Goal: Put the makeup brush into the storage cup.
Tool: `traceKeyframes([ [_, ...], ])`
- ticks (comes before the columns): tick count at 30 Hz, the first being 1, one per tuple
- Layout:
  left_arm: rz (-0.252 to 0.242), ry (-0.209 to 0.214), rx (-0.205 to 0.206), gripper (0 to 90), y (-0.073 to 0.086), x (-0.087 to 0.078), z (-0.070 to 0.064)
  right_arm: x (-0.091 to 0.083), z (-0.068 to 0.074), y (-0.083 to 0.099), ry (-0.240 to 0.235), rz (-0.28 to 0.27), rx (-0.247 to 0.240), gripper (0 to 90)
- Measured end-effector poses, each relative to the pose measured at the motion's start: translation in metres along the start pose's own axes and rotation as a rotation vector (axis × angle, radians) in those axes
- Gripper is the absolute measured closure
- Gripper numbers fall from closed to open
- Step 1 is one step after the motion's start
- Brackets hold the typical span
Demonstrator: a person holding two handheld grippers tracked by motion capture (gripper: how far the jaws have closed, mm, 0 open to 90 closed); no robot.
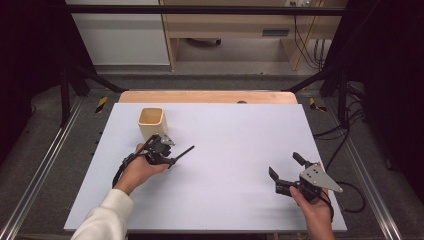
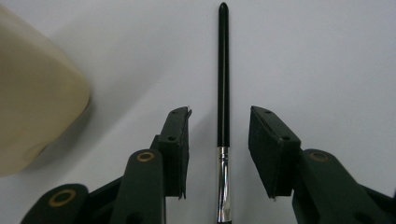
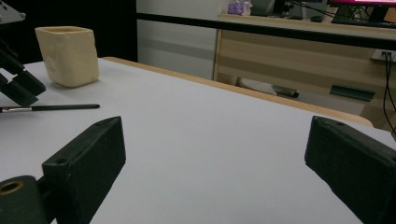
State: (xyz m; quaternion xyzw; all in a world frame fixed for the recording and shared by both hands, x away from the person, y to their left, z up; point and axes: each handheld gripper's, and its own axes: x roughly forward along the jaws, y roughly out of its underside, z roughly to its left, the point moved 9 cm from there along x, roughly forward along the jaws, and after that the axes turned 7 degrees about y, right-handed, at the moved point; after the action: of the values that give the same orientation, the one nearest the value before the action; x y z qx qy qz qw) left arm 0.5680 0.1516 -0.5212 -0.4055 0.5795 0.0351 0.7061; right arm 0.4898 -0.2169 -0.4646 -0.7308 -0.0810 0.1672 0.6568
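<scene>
While lying flat on the worktop (image 1: 225, 150) beside the cream cup (image 1: 151, 122), paintbrush (image 2: 223, 84) aligned lengthwise between left gripper (image 2: 219, 140) jaws, open and astride, untouched; right gripper (image 1: 286, 171) wide open, empty, well apart.

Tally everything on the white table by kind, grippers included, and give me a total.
Paintbrush, black handle, lying flat between the open fingers of the left gripper: 1
Cream cup, upright: 1
Grippers, the left one and the right gripper, both open: 2
Total: 4
</scene>
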Motion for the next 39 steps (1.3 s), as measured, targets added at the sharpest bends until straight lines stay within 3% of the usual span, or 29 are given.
traceKeyframes([
  [15,0.054,0.005,0.003,76.6,0.009,0.001,0.001,0.0,-0.001,0.0,0.003,0.001,0.002,5.6],
  [27,0.081,0.013,-0.017,78.5,0.013,0.005,0.001,0.0,0.0,0.001,0.0,0.005,-0.001,5.6],
  [32,0.077,0.018,-0.022,83.3,0.014,0.005,0.0,0.0,-0.001,0.001,0.002,0.004,-0.002,5.6],
  [39,0.062,0.01,0.018,83.7,0.014,-0.003,-0.004,0.0,0.002,0.0,-0.001,0.003,-0.004,5.6],
])
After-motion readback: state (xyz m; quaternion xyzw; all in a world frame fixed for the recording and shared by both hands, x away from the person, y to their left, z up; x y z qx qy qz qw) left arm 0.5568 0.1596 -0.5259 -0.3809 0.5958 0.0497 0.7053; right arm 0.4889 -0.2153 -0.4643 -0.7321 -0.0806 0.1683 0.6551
